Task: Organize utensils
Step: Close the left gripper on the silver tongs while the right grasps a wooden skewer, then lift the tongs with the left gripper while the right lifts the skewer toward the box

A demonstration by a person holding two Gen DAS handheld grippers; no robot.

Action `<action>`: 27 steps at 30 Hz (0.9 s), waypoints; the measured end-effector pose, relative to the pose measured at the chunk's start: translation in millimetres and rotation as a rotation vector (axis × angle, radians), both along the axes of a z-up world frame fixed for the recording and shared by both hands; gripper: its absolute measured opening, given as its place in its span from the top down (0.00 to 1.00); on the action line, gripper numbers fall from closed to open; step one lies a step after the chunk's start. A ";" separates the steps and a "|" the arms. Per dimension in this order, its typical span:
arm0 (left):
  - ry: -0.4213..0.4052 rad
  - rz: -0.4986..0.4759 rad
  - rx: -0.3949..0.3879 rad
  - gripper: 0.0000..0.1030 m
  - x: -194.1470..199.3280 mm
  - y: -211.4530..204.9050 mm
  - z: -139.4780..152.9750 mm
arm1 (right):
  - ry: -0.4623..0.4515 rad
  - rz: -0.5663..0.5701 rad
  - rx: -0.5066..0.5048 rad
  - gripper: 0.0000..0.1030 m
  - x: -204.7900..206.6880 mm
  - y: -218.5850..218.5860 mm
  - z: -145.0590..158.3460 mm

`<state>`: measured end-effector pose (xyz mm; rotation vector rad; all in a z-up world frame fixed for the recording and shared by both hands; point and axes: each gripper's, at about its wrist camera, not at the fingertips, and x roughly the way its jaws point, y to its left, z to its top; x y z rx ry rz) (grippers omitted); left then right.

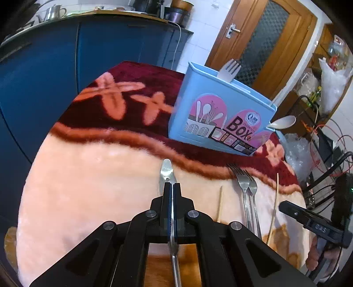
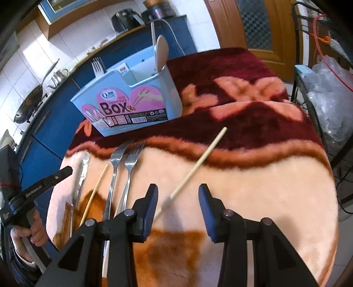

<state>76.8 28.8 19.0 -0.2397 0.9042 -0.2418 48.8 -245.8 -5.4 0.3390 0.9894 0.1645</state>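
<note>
Pinching the knife flat in my fully closed left hand-held gripper for the blue box at the surface's far edge, I see only in the right view my right hand-held gripper half open, empty, astride a chopstick.

A home kitchen, lived in and a little cluttered. Deep blue cabinet fronts run under a wooden-edged counter that carries a small steel teapot, a dark round wok and a black countertop appliance — everyday cooking gear. White wall tiles back the counter. A varnished wooden door with a patterned glass panel stands beyond, and crumpled clear plastic bags pile beside it.
</note>
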 end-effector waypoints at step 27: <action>0.205 -0.191 0.190 0.82 9.0 -28.0 -19.9 | 0.177 0.304 -0.288 0.91 30.4 66.1 1.1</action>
